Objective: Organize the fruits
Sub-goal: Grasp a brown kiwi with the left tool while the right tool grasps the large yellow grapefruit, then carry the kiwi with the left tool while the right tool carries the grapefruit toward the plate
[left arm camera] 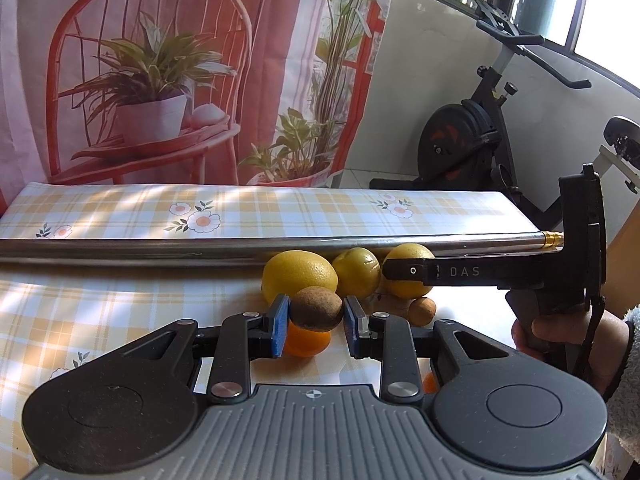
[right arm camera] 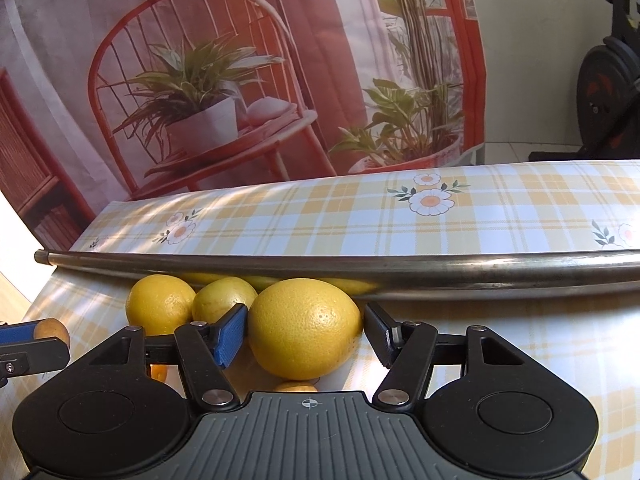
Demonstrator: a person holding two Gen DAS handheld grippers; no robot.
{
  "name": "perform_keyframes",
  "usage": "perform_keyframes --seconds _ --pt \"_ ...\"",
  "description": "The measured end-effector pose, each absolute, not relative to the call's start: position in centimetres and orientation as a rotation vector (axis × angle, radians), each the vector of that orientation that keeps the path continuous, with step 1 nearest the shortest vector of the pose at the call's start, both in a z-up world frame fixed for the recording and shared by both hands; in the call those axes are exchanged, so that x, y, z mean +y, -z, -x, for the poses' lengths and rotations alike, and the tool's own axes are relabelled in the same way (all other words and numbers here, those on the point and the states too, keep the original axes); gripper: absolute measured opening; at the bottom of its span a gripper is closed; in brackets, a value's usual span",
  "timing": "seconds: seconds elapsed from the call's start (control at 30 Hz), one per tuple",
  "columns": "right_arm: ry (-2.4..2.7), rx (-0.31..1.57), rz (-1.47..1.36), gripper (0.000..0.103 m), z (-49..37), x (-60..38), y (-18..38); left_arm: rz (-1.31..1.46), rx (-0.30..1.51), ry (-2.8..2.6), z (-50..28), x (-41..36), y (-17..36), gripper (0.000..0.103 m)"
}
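My left gripper (left arm camera: 316,320) is shut on a brown kiwi-like fruit (left arm camera: 316,307), held just above an orange (left arm camera: 306,344). Behind it, three lemons (left arm camera: 300,274) lie in a row against a metal rod (left arm camera: 160,250), and a second brown fruit (left arm camera: 421,311) lies to the right. My right gripper (right arm camera: 304,332) has its pads against both sides of the biggest lemon (right arm camera: 306,328), low over the checked tablecloth (right arm camera: 500,344). Two more lemons (right arm camera: 160,304) sit left of it. In the left wrist view the right gripper (left arm camera: 404,271) reaches in across the rightmost lemon, with a hand (left arm camera: 560,332) on its handle.
The metal rod (right arm camera: 400,274) runs across the table behind the fruit, with a raised strip of checked cloth (right arm camera: 360,216) beyond it. A printed backdrop (left arm camera: 180,80) hangs at the back. An exercise bike (left arm camera: 472,140) stands to the right, off the table.
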State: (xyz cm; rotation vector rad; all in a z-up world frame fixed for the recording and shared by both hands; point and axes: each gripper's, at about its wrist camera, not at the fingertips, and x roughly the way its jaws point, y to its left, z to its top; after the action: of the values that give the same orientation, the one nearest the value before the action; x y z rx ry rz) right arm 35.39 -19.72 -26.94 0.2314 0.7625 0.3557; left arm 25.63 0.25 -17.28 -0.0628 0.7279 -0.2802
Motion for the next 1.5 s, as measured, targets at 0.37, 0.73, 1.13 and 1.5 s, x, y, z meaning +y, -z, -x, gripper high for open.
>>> perform_keyframes --seconds 0.37,0.73,1.13,1.5 --pt "-0.326 0.727 -0.182 0.058 -32.1 -20.7 25.7 0.063 0.731 0.281 -24.2 0.7 16.8 0.03" --pt "-0.371 0.65 -0.222 0.058 -26.7 -21.0 22.4 0.061 0.725 0.285 -21.0 1.5 16.0 0.03" --pt "-0.424 0.574 -0.158 0.058 -20.6 -18.1 19.8 0.026 0.693 0.288 -17.3 2.0 14.5 0.03" --pt "-0.405 0.514 -0.158 0.059 -16.1 -17.4 19.7 0.037 0.736 0.302 -14.0 3.2 15.7 0.03"
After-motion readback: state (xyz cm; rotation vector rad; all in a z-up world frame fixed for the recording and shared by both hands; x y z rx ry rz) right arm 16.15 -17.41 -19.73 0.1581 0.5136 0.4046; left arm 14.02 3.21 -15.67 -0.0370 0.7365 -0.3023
